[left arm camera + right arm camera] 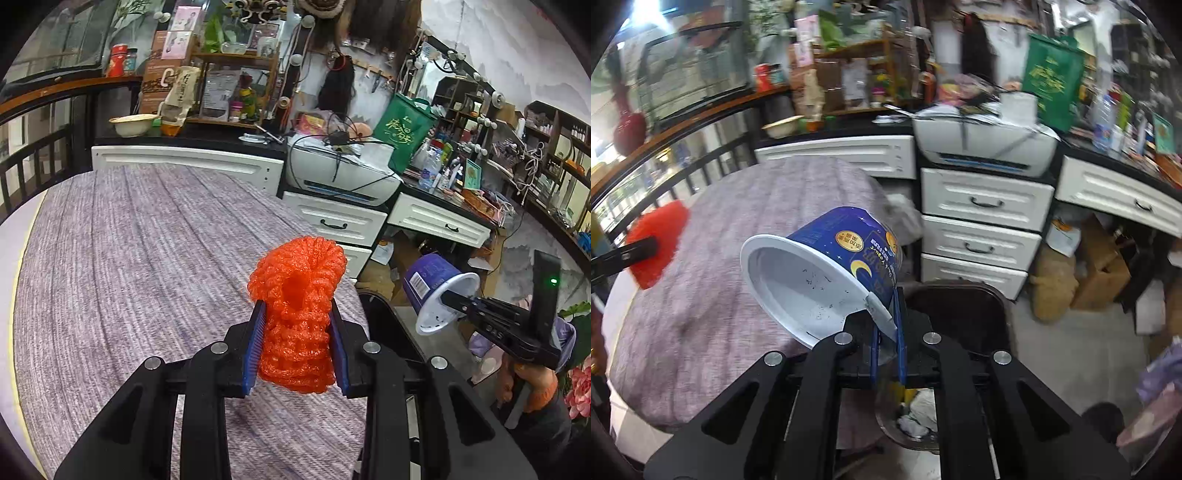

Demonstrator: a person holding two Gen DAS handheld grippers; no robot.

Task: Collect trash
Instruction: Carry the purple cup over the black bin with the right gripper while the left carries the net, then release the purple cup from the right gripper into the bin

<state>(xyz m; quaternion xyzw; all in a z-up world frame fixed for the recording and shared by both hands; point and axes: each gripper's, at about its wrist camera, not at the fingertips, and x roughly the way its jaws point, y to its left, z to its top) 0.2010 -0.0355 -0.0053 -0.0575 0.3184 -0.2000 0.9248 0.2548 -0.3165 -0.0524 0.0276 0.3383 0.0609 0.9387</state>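
My left gripper [297,314] is shut on an orange foam net [299,295] and holds it above the grey tablecloth [129,258]. My right gripper [886,306] is shut on the rim of an empty blue paper cup [827,266], white inside and tilted on its side, above the dark trash bin [960,299]. Crumpled white trash [919,413] lies inside the bin. The cup [436,288] and right gripper [454,301] also show at the right of the left wrist view, beyond the bin rim [384,314]. The orange net [657,243] shows at the left of the right wrist view.
White drawer cabinets [982,229] and a printer [982,147] stand behind the table. Cluttered shelves and a green bag [402,129] line the back. Cardboard boxes [1100,269] sit on the floor under the counter, right of the bin.
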